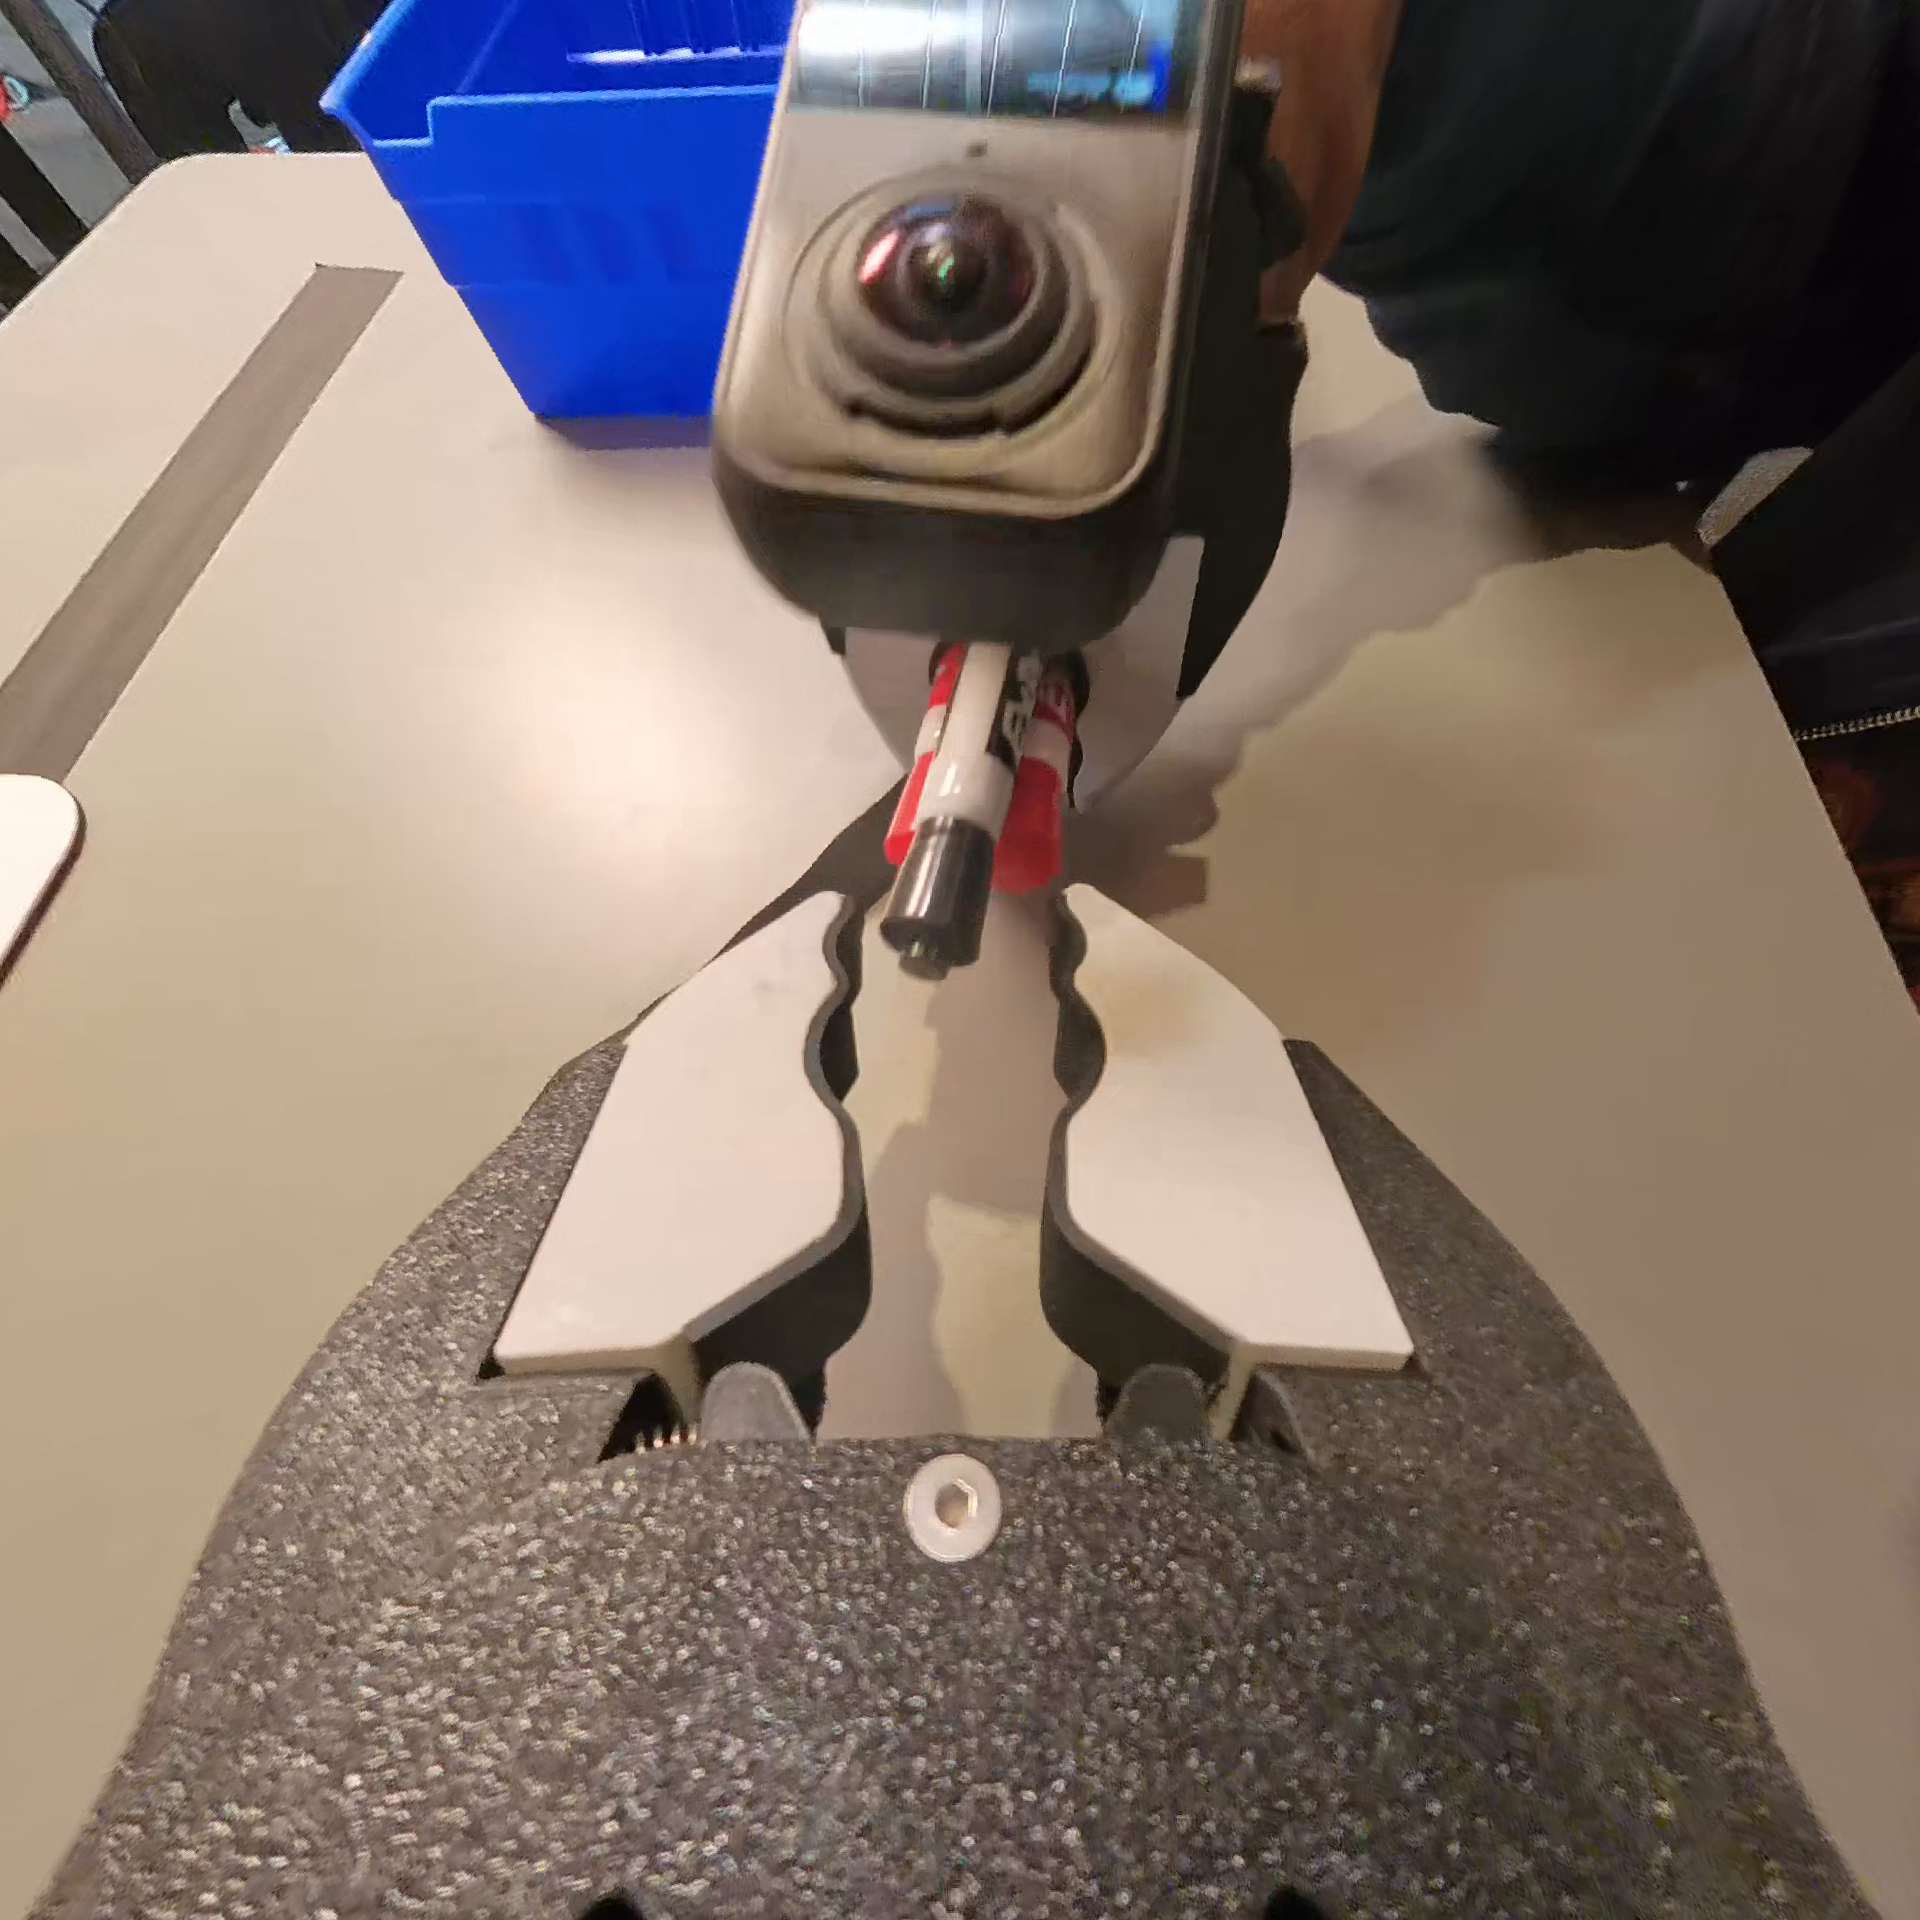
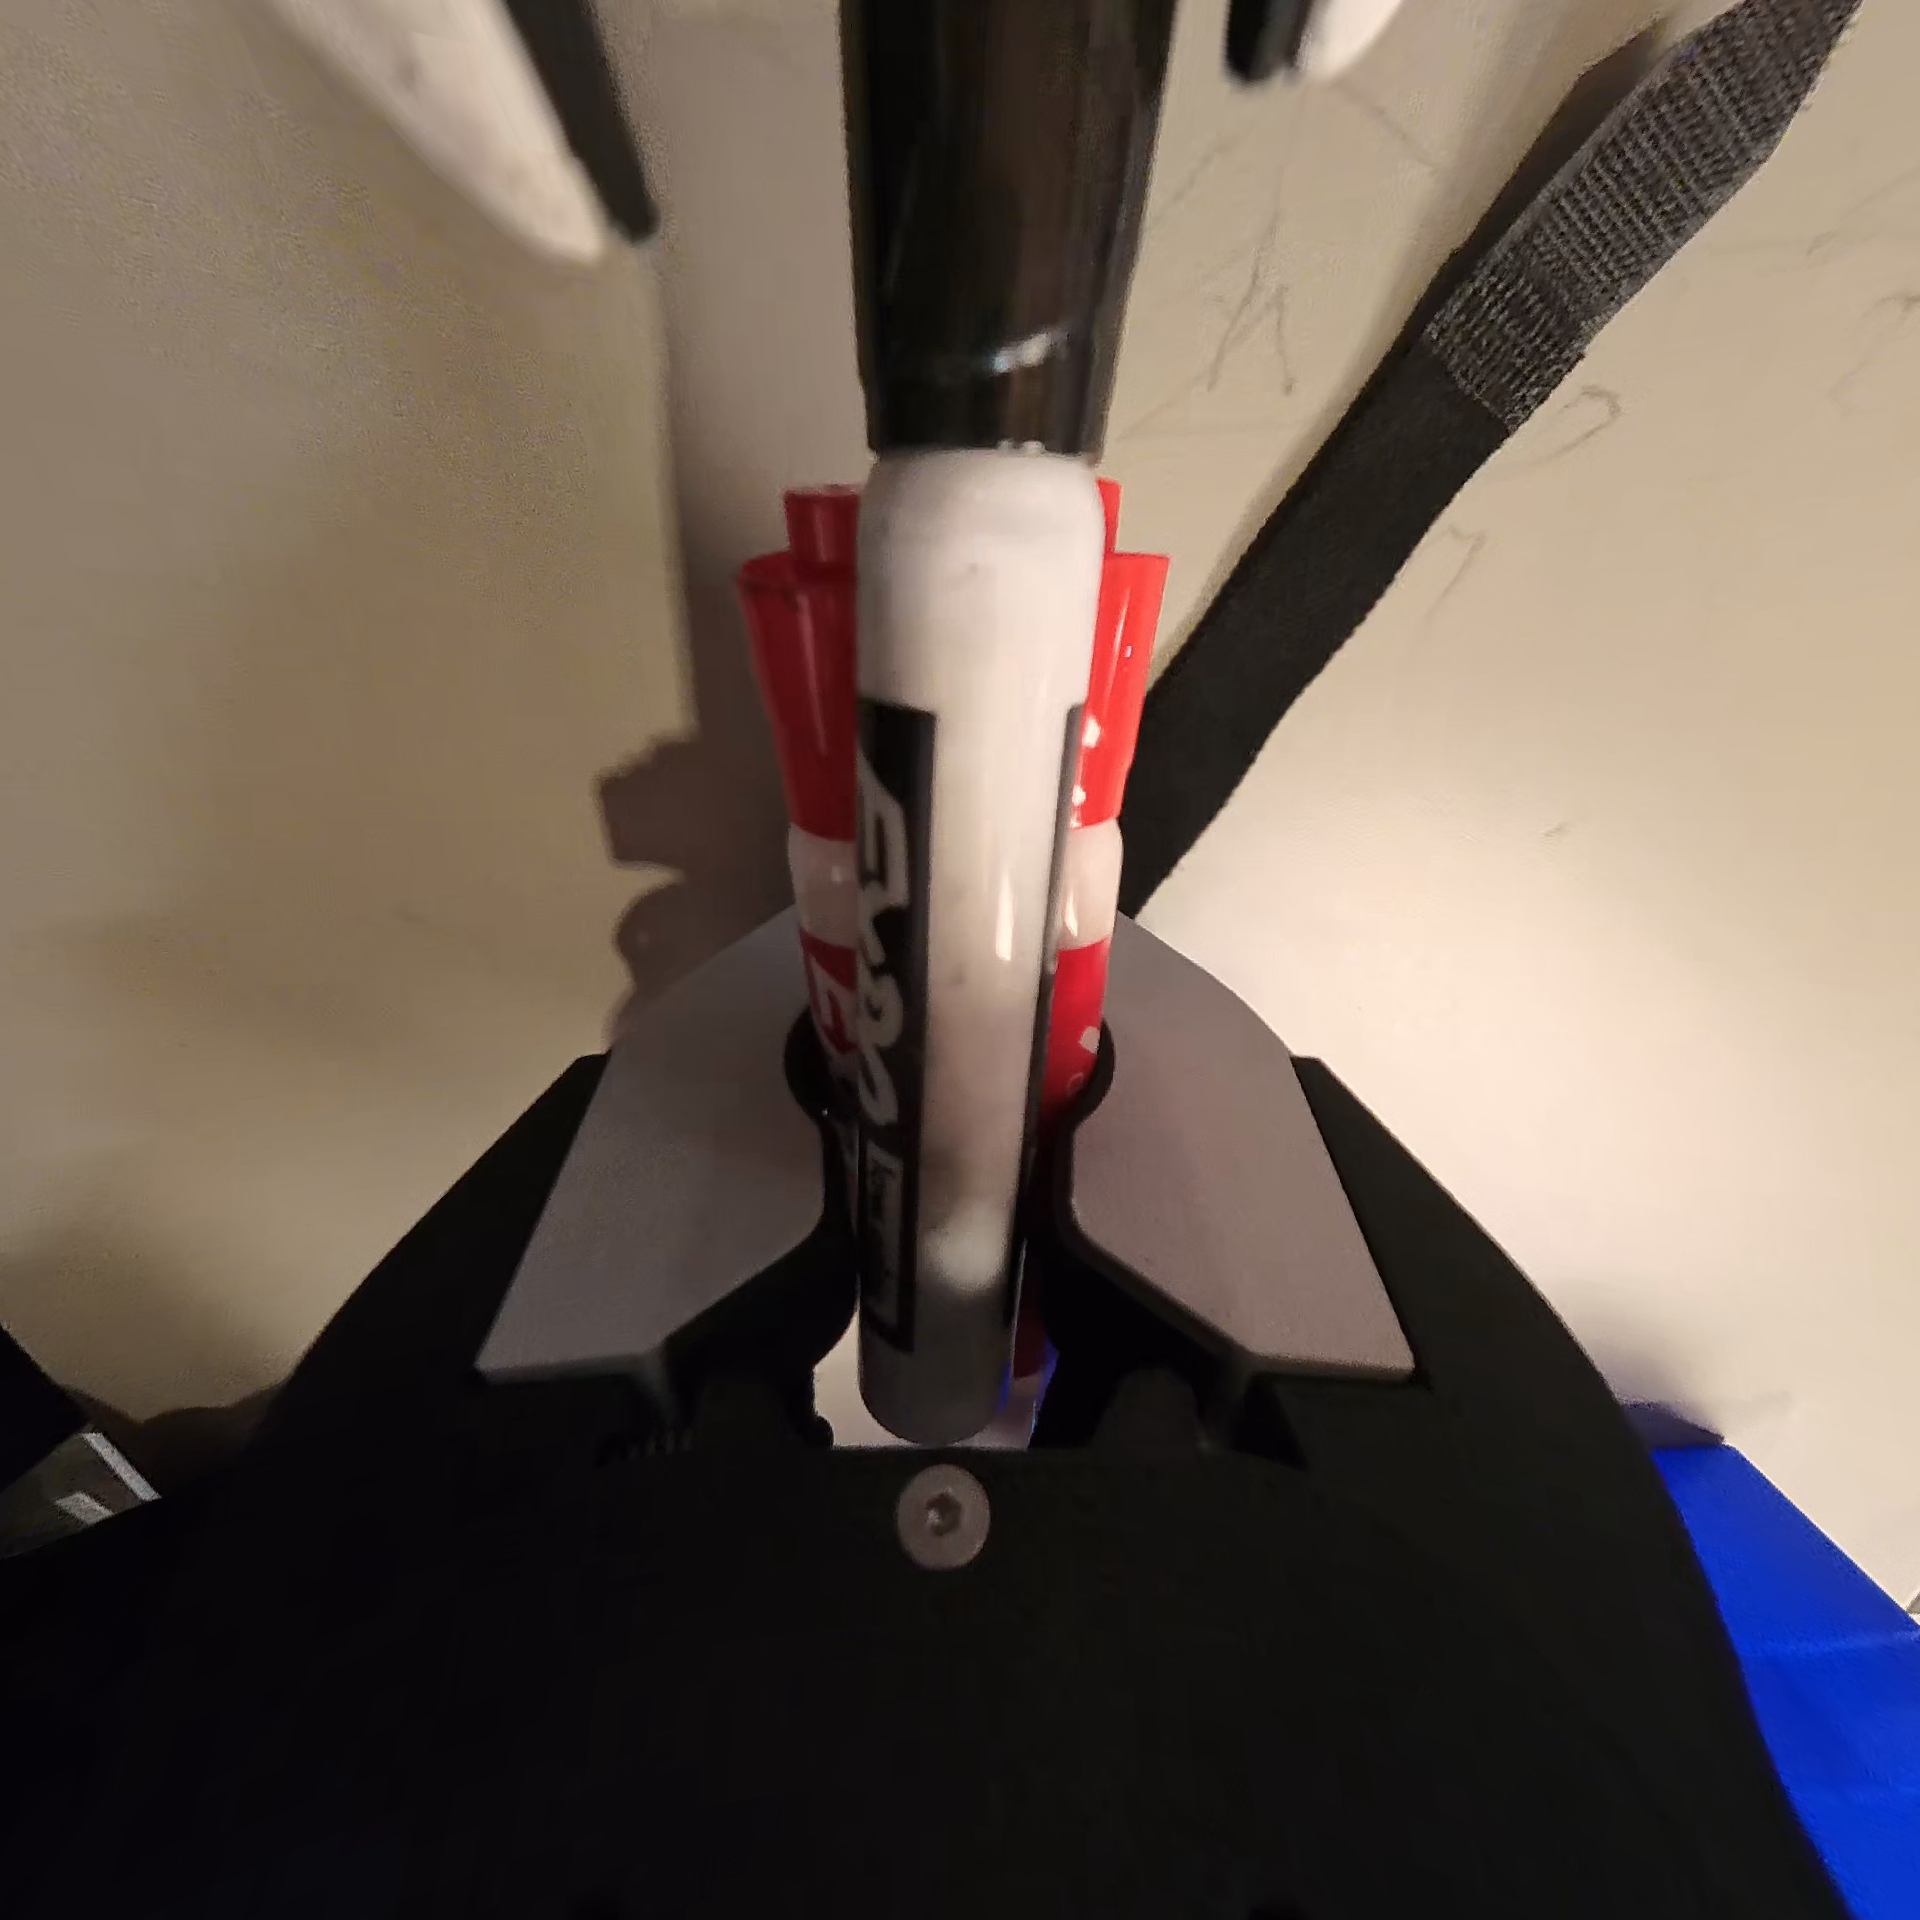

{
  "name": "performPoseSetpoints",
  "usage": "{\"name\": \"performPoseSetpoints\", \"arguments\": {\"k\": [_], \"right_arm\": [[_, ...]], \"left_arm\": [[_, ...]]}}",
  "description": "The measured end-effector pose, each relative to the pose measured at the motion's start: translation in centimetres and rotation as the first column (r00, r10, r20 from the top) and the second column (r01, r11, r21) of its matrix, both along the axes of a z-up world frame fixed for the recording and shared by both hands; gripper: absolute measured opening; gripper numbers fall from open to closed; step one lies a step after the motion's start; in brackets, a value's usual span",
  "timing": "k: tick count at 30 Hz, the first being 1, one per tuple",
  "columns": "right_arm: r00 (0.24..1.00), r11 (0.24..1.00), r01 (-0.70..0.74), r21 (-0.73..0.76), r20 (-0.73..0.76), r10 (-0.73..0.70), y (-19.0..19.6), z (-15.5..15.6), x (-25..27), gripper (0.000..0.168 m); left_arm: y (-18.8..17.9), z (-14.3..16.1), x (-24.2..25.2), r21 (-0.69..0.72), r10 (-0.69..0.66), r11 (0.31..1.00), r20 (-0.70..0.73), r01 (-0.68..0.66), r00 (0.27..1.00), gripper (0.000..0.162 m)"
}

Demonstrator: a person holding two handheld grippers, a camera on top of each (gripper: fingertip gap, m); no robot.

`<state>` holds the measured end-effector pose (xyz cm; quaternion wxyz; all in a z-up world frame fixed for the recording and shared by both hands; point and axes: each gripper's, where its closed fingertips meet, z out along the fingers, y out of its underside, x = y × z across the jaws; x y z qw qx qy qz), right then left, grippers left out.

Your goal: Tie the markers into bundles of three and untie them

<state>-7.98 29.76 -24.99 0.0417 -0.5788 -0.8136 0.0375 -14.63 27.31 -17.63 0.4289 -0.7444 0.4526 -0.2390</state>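
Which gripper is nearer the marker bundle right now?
Right. The right gripper is shut on the marker bundle, fingers clamped around it. The left gripper is open just short of the black cap, not touching.

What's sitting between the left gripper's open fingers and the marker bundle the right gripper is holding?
Nothing: in the left wrist view only bare table shows between the left gripper and the markers clamped in the right gripper; the black cap nearly reaches it.

Left gripper (image 1: 956, 914): speckled grey body, pale grey wavy-edged fingers (image 1: 717, 1132), silver hex screw (image 1: 952, 1507). Right gripper (image 2: 951, 997): black body, dark sleeve (image 1: 1621, 208).
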Motion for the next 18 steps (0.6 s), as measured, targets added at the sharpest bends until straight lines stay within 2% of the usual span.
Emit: {"name": "performPoseSetpoints", "arguments": {"k": [3,5,7,11,18], "right_arm": [[1.000,1.000,0.003,-0.003,-0.001,-0.003,0.1,0.0,0.0,0.040],[1.000,1.000,0.002,-0.005,0.000,-0.002,0.0,0.0,0.0,0.040],[1.000,1.000,0.001,0.000,0.008,-0.001,0.1,-0.1,0.1,0.041],[1.000,1.000,-0.001,0.000,0.010,0.001,-0.1,-0.1,0.0,0.040],[0.999,1.000,-0.005,0.014,0.032,0.004,-0.2,-0.3,0.2,0.040]], "left_arm": [[0.3,-0.3,-0.2,-0.071,0.005,0.997,0.083,0.001,0.997,0.033],[0.4,-0.4,0.1,-0.119,0.009,0.993,0.149,0.009,0.989,0.021],[0.5,-0.5,0.3,-0.142,0.016,0.990,0.178,0.010,0.984,0.020],[0.4,-0.7,1.1,-0.172,0.028,0.985,0.182,0.004,0.983,0.020],[0.4,-0.9,2.2,-0.121,0.042,0.992,0.125,-0.026,0.991,0.021]]}}
